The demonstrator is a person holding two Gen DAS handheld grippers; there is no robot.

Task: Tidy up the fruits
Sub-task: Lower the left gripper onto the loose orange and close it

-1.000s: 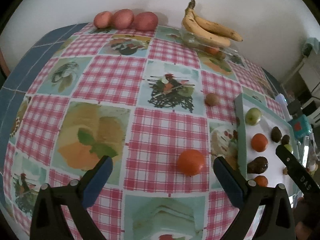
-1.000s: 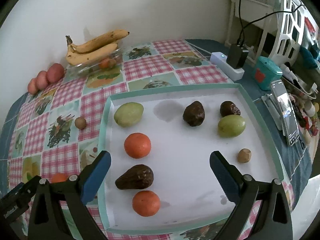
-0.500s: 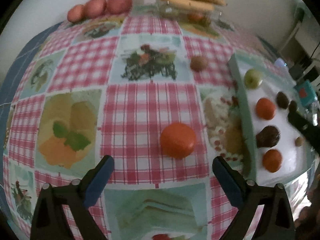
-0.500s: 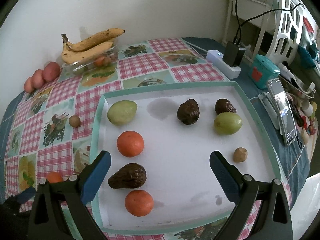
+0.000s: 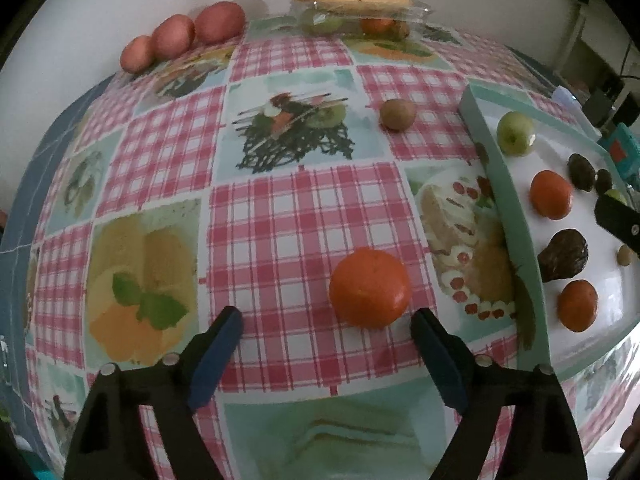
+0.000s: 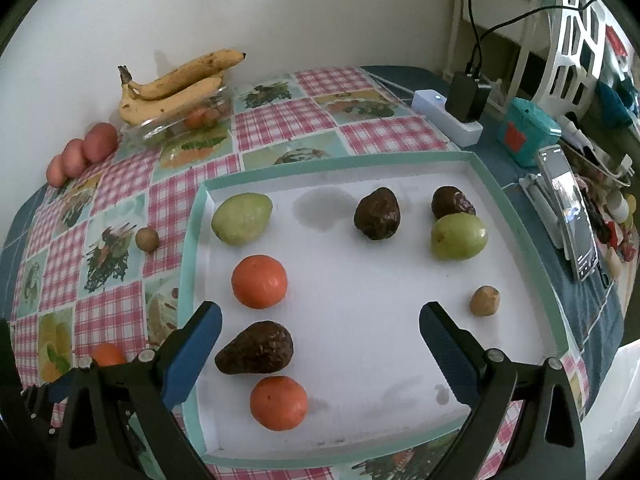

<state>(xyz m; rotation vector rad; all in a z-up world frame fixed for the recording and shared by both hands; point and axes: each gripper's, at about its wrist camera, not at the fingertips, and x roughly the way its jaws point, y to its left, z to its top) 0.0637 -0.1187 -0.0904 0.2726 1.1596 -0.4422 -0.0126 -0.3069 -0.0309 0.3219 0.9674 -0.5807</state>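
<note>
While the right tool (image 6: 320, 344) hangs wide over the white, teal-rimmed tray (image 6: 516, 216), the wide left tool (image 5: 326, 334) brackets a round orange tangerine (image 5: 370, 287) for pickup.

The tablecloth (image 5: 280, 216) under the left gripper (image 5: 326, 334) looks like smooth, slightly glossy oilcloth. Just ahead of its matt blue pads (image 5: 218, 344), the orange (image 5: 370, 286) has a finely dimpled, softly shiny skin. Below the right gripper (image 6: 320, 324), the tray (image 6: 516, 216) looks like smooth matt card. The nearest avocado (image 6: 256, 350) is rough and pebbly; the green fruit (image 6: 459, 236) ahead to the right is smooth and glossy. Far ahead to the left, the dish (image 6: 168, 128) under the matt, speckled bananas (image 6: 176, 84) is clear and shiny.
</note>
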